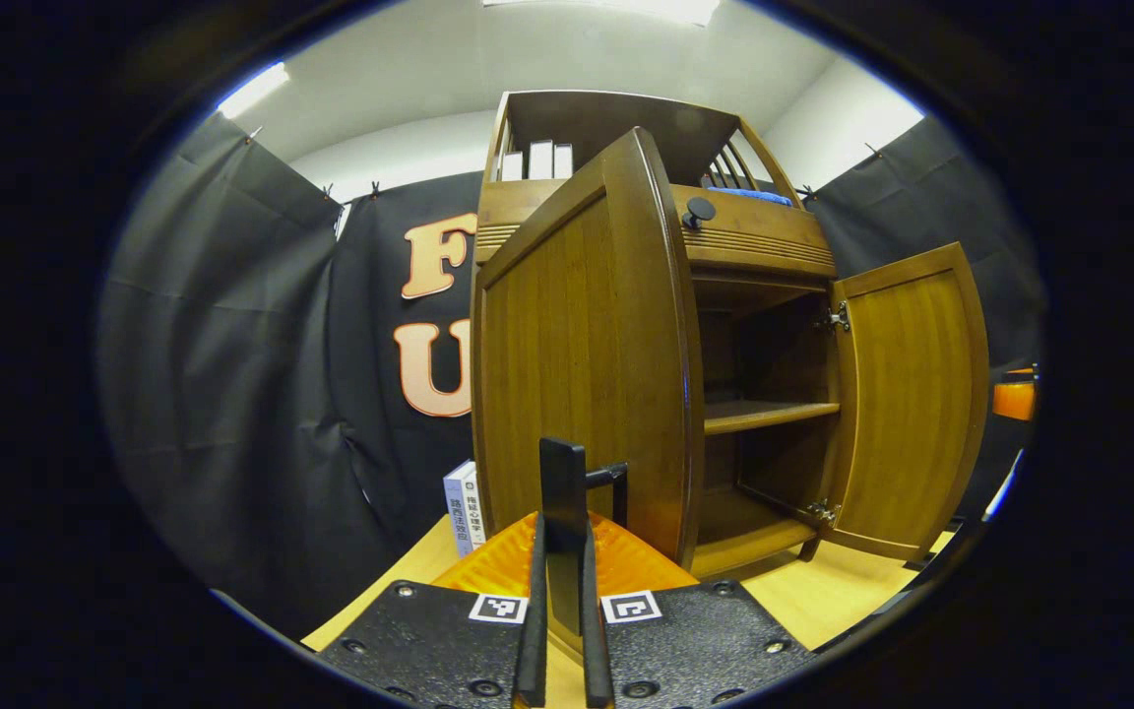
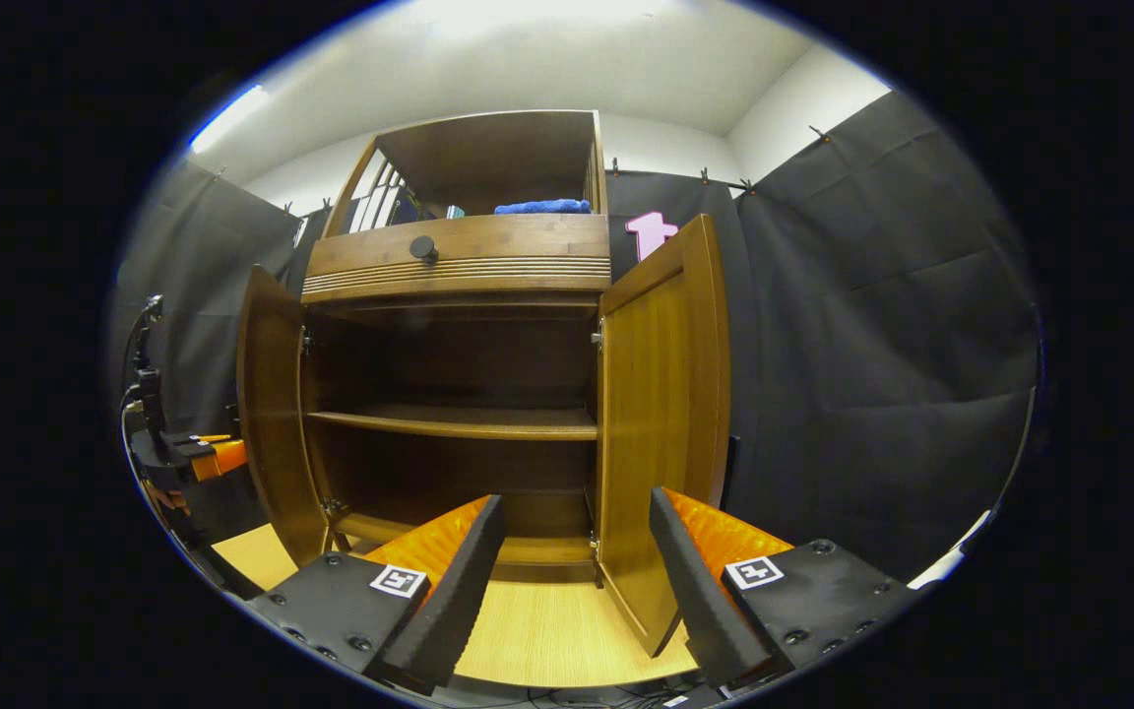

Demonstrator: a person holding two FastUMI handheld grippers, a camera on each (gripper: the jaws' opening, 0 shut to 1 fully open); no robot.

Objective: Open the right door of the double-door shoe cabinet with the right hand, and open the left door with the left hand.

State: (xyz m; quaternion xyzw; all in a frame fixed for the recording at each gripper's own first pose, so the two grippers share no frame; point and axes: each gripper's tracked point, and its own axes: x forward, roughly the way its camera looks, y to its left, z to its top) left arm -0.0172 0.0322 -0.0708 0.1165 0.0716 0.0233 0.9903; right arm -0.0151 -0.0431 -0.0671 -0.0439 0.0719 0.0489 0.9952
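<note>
Pinching upright handle (image 1: pixel 567 492) of left door (image 1: pixel 577 374) dead ahead with left gripper (image 1: pixel 564 640); right gripper (image 2: pixel 572 581) hanging spread before right door (image 2: pixel 661 414).

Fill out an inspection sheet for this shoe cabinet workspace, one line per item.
Surface: light wooden tabletop under the cabinet.
Job's things: left door and right door both swung open; inner shelf bare.
Clutter: books beside the cabinet; blue cloth on the top shelf.
Grippers: left gripper shut on the left door's handle; right gripper open, holding nothing.
Cables: nothing seen clearly.
Surroundings: black cloth wall, white ceiling.
</note>
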